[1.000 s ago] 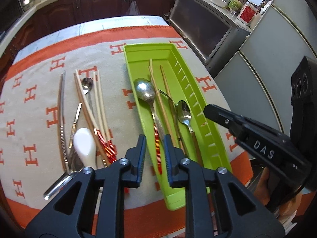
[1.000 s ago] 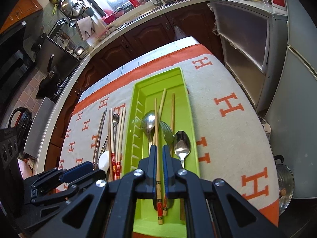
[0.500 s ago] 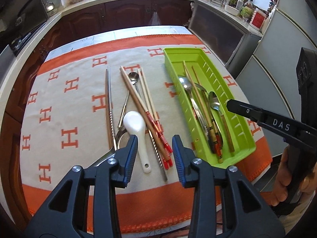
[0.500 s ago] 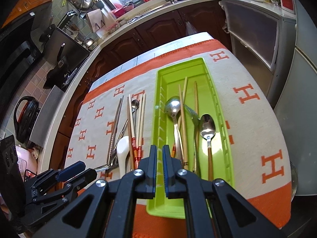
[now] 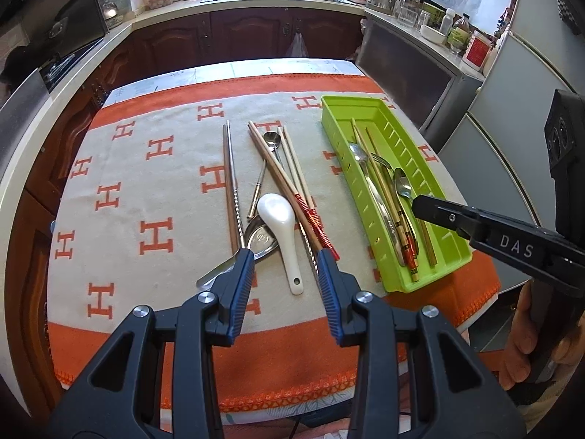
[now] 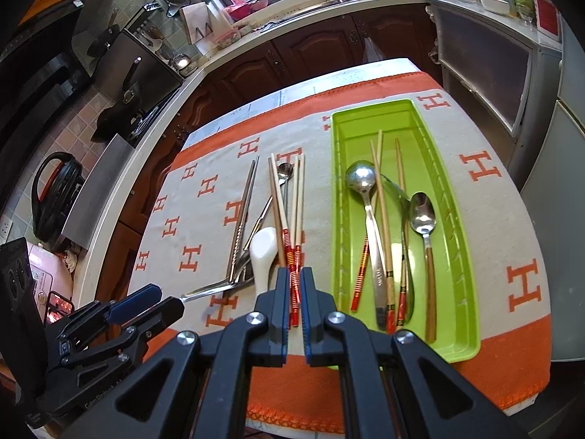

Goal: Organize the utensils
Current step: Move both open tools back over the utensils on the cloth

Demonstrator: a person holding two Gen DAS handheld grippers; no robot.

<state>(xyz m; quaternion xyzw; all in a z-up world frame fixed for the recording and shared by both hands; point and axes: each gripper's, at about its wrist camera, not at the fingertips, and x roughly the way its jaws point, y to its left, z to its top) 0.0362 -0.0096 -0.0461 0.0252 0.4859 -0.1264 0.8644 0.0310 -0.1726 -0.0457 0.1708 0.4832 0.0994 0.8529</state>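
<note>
A green tray (image 5: 451, 256) (image 6: 460, 226) on the right of the table holds two metal spoons, a fork and several chopsticks. Left of it lie loose wooden chopsticks with red ends (image 5: 289, 186) (image 6: 283, 216), a white ceramic spoon (image 5: 279, 219) (image 6: 263, 250), metal chopsticks (image 5: 232, 183) (image 6: 245, 212) and a small metal spoon (image 5: 272, 139). My left gripper (image 5: 285, 261) is open and empty above the white spoon's handle. My right gripper (image 6: 293, 278) is nearly shut, empty, above the red chopstick ends; it also shows in the left wrist view (image 5: 416, 205).
The table carries a beige cloth with orange H marks and an orange border (image 5: 146, 197). Dark wood cabinets and a counter with a sink run behind it (image 5: 256, 33). A grey cabinet (image 5: 413, 69) and a fridge stand to the right.
Both grippers have pulled back and left from the tray toward the loose utensils. My left gripper has opened wide. The right gripper stays almost closed.
</note>
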